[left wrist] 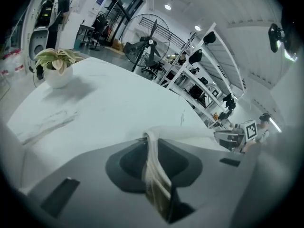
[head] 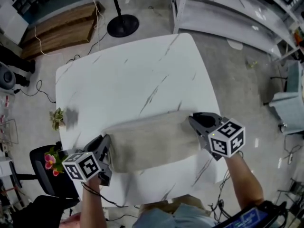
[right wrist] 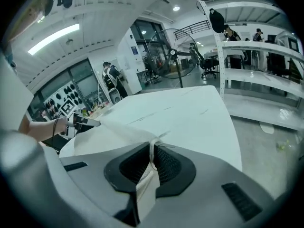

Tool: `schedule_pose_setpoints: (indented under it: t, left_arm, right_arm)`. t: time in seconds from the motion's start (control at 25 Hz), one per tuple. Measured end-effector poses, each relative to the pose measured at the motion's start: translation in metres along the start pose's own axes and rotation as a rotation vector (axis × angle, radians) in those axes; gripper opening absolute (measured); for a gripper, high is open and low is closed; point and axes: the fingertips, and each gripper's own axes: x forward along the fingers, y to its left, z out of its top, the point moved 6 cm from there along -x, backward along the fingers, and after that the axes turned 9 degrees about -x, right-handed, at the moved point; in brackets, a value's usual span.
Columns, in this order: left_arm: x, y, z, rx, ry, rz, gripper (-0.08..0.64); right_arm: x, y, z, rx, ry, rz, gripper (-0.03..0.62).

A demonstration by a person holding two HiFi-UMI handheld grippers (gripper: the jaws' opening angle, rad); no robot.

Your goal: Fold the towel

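Working over a broad white tabletop (head: 128, 80). Spans the near half with the towel (head: 152, 139), drawn out as a long band, seemingly doubled once already, low on the surface. Pinches its left end tight in the left tool (head: 107, 152), cloth bunched between the jaws. Pinches the right end just as firmly in the right tool (head: 194, 123). Roughly midway, by the look: still to lay flat, fold end to end, then release.

One overhead; two low (facing across table (head: 118, 80)).
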Motion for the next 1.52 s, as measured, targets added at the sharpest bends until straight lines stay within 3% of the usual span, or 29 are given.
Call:
schedule_pose_setpoints:
  t: [0.08,0.12,0.24,0.4,0.6,0.72,0.92,1.52]
  left_arm:
    - [0.000,-0.003,0.001,0.026,0.007,-0.016,0.117]
    - [-0.001,-0.004,0.002,0.043,0.013,-0.024,0.176]
    - [-0.014,-0.004,0.004,0.067,-0.004,-0.024,0.233]
    - [-0.039,-0.009,0.006,0.039,-0.039,-0.011,0.233]
    - [-0.053,-0.026,-0.022,0.053,-0.029,-0.073,0.201]
    - [-0.049,-0.034,-0.050,0.096,0.016,-0.115,0.183]
    - [-0.041,-0.022,-0.078,0.151,0.070,-0.071,0.149]
    - [-0.083,-0.037,-0.154,0.091,0.104,-0.048,0.150]
  right_arm:
    - [0.002,0.000,0.000,0.016,-0.005,0.009,0.061]
    - [0.001,0.000,0.001,0.026,-0.018,0.020,0.102]
    - [-0.007,-0.001,0.010,0.025,-0.061,0.000,0.169]
    - [-0.025,0.004,0.024,-0.039,-0.095,-0.051,0.166]
    - [-0.038,0.054,0.019,-0.195,-0.066,0.121,0.081]
    - [-0.033,0.080,-0.010,-0.257,0.019,0.183,0.084]
    - [-0.018,0.090,-0.056,-0.380,0.157,0.143,0.091]
    - [-0.060,0.118,-0.101,-0.415,0.264,0.198,0.083]
